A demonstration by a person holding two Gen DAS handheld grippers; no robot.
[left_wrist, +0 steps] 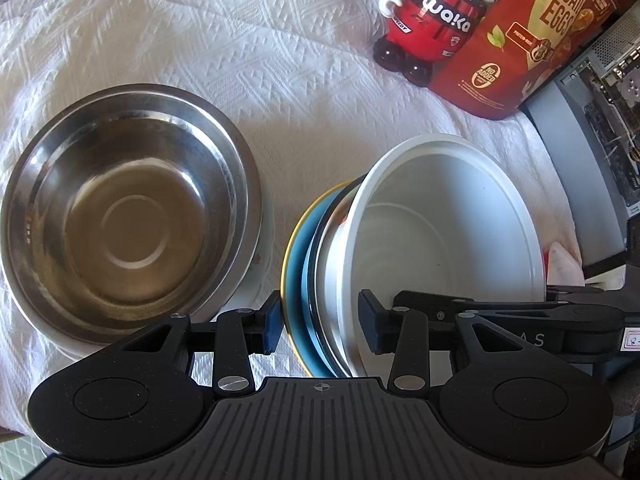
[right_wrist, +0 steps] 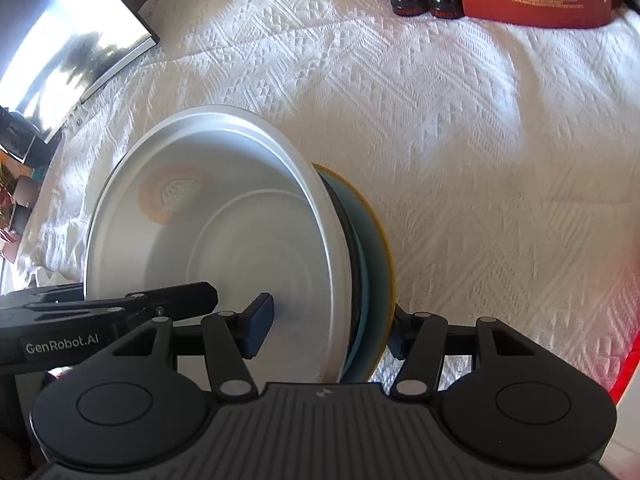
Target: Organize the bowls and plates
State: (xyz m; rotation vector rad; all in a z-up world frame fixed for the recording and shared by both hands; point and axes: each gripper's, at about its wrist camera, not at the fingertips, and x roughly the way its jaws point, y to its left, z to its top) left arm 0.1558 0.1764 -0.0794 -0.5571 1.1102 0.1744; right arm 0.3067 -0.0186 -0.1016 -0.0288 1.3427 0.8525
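Note:
A stack of nested dishes, a white bowl (left_wrist: 448, 216) inside a dark-rimmed bowl and a blue plate with a yellow rim (left_wrist: 294, 264), is held tilted on edge above the white cloth. My left gripper (left_wrist: 320, 322) is shut on one side of the stack's rim. My right gripper (right_wrist: 332, 328) is shut on the opposite side; the white bowl (right_wrist: 224, 216) and blue plate (right_wrist: 374, 240) show between its fingers. A steel bowl (left_wrist: 124, 216) sits on the cloth left of the stack.
A red bear-shaped bottle (left_wrist: 436, 16) and a red quail-egg bag (left_wrist: 532, 36) stand at the far right. A computer case (left_wrist: 600, 120) is at the right edge. A monitor (right_wrist: 76, 48) lies at the far left.

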